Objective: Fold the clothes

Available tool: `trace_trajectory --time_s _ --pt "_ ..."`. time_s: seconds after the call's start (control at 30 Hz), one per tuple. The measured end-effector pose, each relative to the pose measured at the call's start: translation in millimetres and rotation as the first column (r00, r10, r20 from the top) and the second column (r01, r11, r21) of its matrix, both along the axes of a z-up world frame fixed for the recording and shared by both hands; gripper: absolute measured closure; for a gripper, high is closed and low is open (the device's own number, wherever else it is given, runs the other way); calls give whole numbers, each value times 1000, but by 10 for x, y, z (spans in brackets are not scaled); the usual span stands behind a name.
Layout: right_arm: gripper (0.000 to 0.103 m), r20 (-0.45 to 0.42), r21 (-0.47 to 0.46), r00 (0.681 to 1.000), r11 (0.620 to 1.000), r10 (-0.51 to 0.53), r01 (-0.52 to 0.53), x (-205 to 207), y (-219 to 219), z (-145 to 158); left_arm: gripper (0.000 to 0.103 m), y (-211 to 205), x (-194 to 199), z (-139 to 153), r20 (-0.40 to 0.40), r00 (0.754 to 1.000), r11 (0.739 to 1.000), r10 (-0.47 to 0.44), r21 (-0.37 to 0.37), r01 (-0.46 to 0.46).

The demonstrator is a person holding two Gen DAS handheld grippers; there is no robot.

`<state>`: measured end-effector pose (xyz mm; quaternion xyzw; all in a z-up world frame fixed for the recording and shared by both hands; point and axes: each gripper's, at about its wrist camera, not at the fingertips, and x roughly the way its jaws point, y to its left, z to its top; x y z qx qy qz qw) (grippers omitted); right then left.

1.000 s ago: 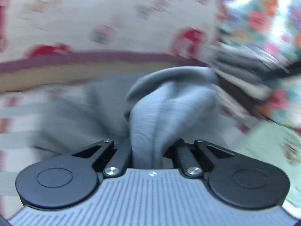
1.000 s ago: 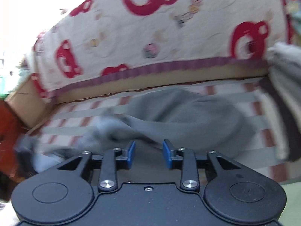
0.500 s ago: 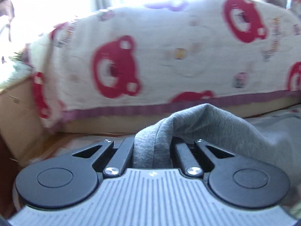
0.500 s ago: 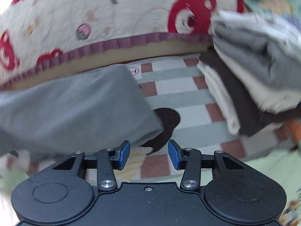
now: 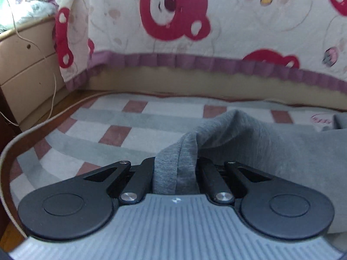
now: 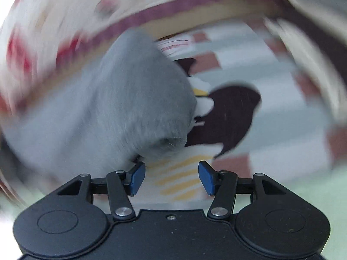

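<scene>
A grey garment (image 5: 271, 143) lies spread over the checked rug (image 5: 121, 119), trailing off to the right in the left wrist view. My left gripper (image 5: 175, 169) is shut on a bunched fold of this grey garment, low over the rug; its fingertips are hidden by the cloth. In the blurred right wrist view the same grey garment (image 6: 121, 108) fills the left half, with a folded corner near the middle. My right gripper (image 6: 171, 175) hovers open just right of that corner, its blue pads (image 6: 137, 176) holding nothing.
A bed with a white quilt printed with red bears (image 5: 195, 21) and a purple frill runs across the back. A beige drawer unit (image 5: 26, 62) stands at the left with a thin cord hanging. The rug (image 6: 271, 119) has a dark brown figure (image 6: 229, 117). A blurred clothes stack (image 6: 314, 43) sits right.
My left gripper has dropped lower over the rug, still holding the grey fold. My right gripper has swung fast, opened wider and come close to the garment's corner.
</scene>
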<state>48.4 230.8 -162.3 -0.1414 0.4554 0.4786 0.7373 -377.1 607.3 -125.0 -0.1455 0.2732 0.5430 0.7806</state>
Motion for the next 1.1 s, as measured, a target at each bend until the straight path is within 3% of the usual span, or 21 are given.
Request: trace_trajectory --time_s 0.07,0.2,0.27,0.33,0.37,0.4,0.5,0.6,0.67,0.8,0.9,1.03,1.1 --pt "43 168 -22 982 997 83 -80 -147 121 -64 93 172 88 -95 -5 1000 999 26 -36 -26" --pt "43 144 78 989 997 -26 15 -61 195 -125 83 206 86 -114 118 991 995 66 -85 -56" --pt "43 172 99 983 994 -68 51 -28 241 -137 76 58 -10 -65 183 983 998 9 -59 2" --pt "46 209 119 976 992 -61 37 -5 280 -113 61 -138 -143 -55 201 976 995 -81 -38 90" --pt "75 228 132 973 991 -40 9 5 294 -84 56 -236 -211 -59 206 970 990 -128 -33 138" --pt "95 246 144 969 989 -18 -18 16 308 -54 48 -330 -273 -73 208 962 981 -177 -37 189" --pt "95 362 184 932 982 -22 -48 -35 348 251 48 -633 -389 -176 151 927 927 -342 -104 359" --pt "95 438 279 893 960 -104 -25 -88 316 683 47 -1003 -387 -242 -17 880 878 -474 -87 471" --pt "95 516 307 844 952 -147 -21 -174 326 919 40 -1165 -358 -284 -92 862 867 -498 -73 493" --pt "96 602 318 768 948 -216 18 -268 341 1112 39 -1219 -274 -394 -120 857 864 -502 -107 492" --pt "96 626 263 755 964 -195 31 -266 342 1013 33 -1205 -205 -482 -127 856 863 -501 -146 484" --pt "95 596 211 785 976 -170 51 -162 265 790 32 -1186 -114 -600 -136 855 859 -500 -198 472" --pt "94 561 212 809 975 -175 64 -81 196 708 28 -1156 -74 -695 -196 854 871 -482 -208 444"
